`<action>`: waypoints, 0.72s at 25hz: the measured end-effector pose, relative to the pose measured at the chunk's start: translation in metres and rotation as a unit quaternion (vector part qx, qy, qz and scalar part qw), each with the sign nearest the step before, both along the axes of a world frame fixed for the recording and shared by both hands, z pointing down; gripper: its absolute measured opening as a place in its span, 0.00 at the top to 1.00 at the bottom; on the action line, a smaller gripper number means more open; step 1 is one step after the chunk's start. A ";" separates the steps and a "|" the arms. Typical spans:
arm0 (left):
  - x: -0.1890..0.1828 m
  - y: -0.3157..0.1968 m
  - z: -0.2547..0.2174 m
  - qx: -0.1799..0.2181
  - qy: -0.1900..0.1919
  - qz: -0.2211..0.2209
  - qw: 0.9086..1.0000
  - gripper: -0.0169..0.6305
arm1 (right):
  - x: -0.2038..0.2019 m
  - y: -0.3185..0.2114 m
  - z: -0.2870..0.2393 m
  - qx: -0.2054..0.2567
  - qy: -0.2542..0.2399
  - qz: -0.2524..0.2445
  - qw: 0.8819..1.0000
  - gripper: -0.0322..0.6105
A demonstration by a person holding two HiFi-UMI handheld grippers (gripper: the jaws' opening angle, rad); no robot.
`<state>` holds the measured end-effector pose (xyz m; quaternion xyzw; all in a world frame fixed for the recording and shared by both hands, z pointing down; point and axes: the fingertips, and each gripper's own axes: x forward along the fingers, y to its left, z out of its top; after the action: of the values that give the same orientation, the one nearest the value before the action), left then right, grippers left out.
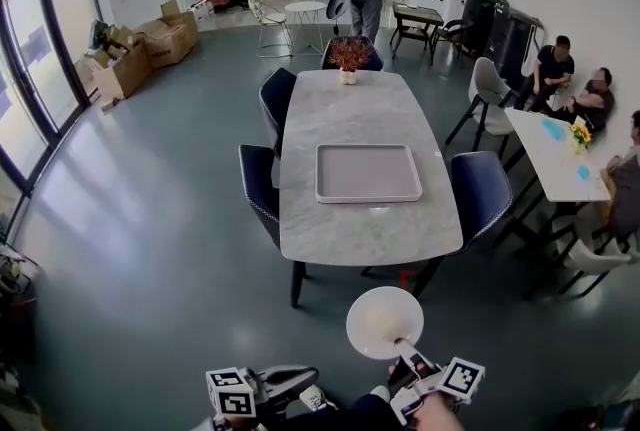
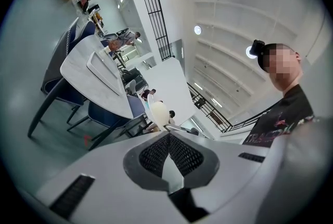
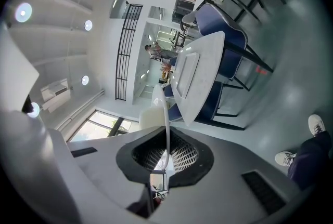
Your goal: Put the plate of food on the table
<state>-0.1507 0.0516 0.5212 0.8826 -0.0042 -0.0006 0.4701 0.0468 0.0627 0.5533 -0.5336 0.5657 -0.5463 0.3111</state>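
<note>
White, round, shallow plate [image 1: 384, 321] | right gripper [image 3: 166, 141] pinches its rim | left gripper [image 2: 168, 137] pressed together, empty

Grey right claw [image 3: 166, 137], white sneakers [image 3: 316, 125]

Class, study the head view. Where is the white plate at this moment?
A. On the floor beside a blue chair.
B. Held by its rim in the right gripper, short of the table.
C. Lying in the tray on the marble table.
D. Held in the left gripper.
B: the right gripper is shut on the rim of the plate, which hangs over the floor, short of the marble table and its tray.
</note>
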 end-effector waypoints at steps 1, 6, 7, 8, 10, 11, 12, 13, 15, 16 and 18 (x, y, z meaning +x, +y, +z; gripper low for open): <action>-0.004 -0.003 0.000 0.001 -0.001 -0.004 1.000 0.96 | -0.001 -0.005 -0.001 0.000 0.007 -0.004 1.000 0.92; -0.015 -0.016 0.001 0.002 -0.005 -0.016 1.000 0.96 | -0.008 -0.030 -0.010 0.003 0.045 -0.022 0.999 0.92; -0.016 -0.018 0.001 0.001 -0.006 -0.020 1.000 0.96 | -0.011 -0.039 -0.015 0.023 0.051 -0.033 0.998 0.92; -0.017 -0.022 0.001 0.002 -0.007 -0.025 1.000 0.96 | -0.012 -0.046 -0.017 0.030 0.055 -0.040 0.997 0.92; -0.020 -0.029 0.000 0.004 -0.008 -0.035 0.999 0.96 | -0.008 -0.051 -0.007 -0.009 0.061 -0.037 0.997 0.92; -0.022 -0.033 -0.001 0.005 -0.008 -0.041 0.999 0.96 | -0.005 -0.053 -0.002 -0.029 0.064 -0.035 0.997 0.92; -0.023 -0.038 -0.003 0.007 -0.008 -0.047 0.999 0.96 | -0.003 -0.058 0.000 -0.035 0.063 -0.037 0.997 0.92; -0.023 -0.042 -0.004 0.009 -0.009 -0.054 0.998 0.96 | -0.003 -0.065 -0.001 -0.031 0.058 -0.040 0.997 0.92; -0.022 -0.048 -0.005 0.009 -0.010 -0.066 0.998 0.96 | -0.003 -0.079 -0.004 -0.023 0.048 -0.048 0.997 0.92; -0.021 -0.051 -0.005 0.007 -0.010 -0.072 0.997 0.96 | -0.001 -0.084 -0.004 -0.023 0.047 -0.052 0.997 0.92; -0.017 -0.056 -0.003 0.002 -0.011 -0.082 0.997 0.96 | 0.004 -0.094 -0.004 -0.027 0.048 -0.058 0.997 0.92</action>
<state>-0.1674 -0.0045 0.5183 0.8801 -0.0814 -0.0295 0.4669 0.0509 -0.0318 0.5496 -0.5339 0.5946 -0.5525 0.2370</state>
